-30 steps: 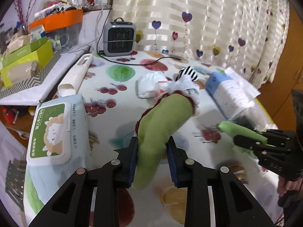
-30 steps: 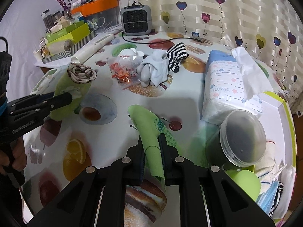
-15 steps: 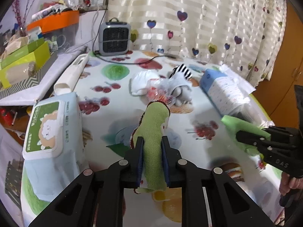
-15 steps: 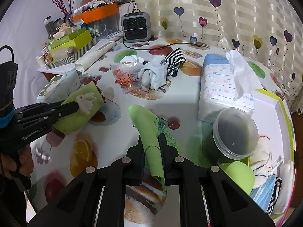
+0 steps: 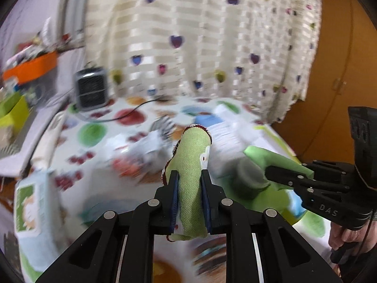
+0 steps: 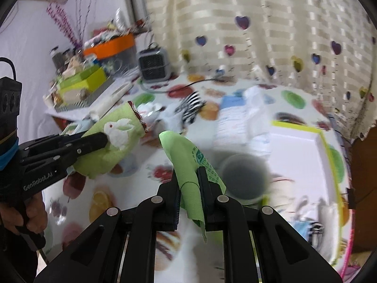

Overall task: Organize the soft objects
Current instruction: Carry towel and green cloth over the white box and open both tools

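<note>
Over the fruit-print worktop (image 6: pixel 132 176), the rabbit towel (image 5: pixel 192 165) and green cloth (image 6: pixel 186 162) are clamped in left fingers (image 5: pixel 174 193) and right fingers (image 6: pixel 173 195); both should be carried clear of clutter, firmly gripped.

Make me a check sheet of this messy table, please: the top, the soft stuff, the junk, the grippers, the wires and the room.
Surface: table under a fruit-print cover, crowded.
Job's things: rabbit towel in the left gripper; green cloth in the right gripper; both lifted off the table. Striped sock lying with white cloths.
Clutter: tissue pack, round tub, wipes pack, white tray, green boxes.
Grippers: both shut on fabric.
Cables: black cord running from the heater across the table.
Surroundings: heart-print curtain, wooden door.
</note>
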{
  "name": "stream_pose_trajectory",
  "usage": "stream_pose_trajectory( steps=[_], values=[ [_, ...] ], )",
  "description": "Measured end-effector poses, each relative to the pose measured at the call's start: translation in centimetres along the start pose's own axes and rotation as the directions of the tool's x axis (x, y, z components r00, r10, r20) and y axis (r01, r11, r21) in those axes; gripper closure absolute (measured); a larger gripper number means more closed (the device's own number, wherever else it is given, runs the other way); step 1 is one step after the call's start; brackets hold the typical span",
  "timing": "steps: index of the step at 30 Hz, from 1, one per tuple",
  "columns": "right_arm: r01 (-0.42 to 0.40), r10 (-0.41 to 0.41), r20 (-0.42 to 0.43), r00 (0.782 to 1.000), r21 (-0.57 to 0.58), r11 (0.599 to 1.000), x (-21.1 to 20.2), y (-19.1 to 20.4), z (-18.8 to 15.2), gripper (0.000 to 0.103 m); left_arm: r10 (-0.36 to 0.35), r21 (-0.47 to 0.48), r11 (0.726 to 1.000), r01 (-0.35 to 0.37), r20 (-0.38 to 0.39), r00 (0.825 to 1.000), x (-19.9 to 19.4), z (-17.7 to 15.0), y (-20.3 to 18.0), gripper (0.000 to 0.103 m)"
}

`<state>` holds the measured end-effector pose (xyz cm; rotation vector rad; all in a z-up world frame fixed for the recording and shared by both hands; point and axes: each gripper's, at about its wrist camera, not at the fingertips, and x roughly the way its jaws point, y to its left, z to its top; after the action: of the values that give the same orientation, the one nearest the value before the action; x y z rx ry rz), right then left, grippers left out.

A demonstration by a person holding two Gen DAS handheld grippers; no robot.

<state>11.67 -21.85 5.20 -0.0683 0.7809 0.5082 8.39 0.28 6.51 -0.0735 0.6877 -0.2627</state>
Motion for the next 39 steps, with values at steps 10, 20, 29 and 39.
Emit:
stream_pose_trajectory(
  steps=[10, 20, 29, 39],
  values=[
    [0.114, -0.12, 0.037, 0.992, 0.141, 0.983, -2.7, -8.7, -0.1, 0.089, -0.122, 0.086, 0.989, 0.123, -0.021, 0.992, 4.0, 3.1, -7.3, 0.086],
    [0.147, -0.147, -0.018, 0.989, 0.24, 0.959, -0.5, -14.3, -1.0, 0.089, -0.181, 0.143, 0.971, 0.192, -0.082, 0.98, 8.9, 4.9, -12.3, 0.086],
    [0.157, -0.141, -0.074, 0.987, 0.29, 0.944, 1.9, -16.6, -2.8, 0.089, -0.183, 0.161, 0.966, 0.204, -0.132, 0.974, 12.0, 5.2, -14.6, 0.086],
    [0.136, -0.129, -0.042, 0.991, 0.313, 0.94, -0.1, -16.9, -4.6, 0.05, -0.192, 0.184, 0.957, 0.225, -0.18, 0.965, 14.3, 4.6, -16.8, 0.086]
  ],
)
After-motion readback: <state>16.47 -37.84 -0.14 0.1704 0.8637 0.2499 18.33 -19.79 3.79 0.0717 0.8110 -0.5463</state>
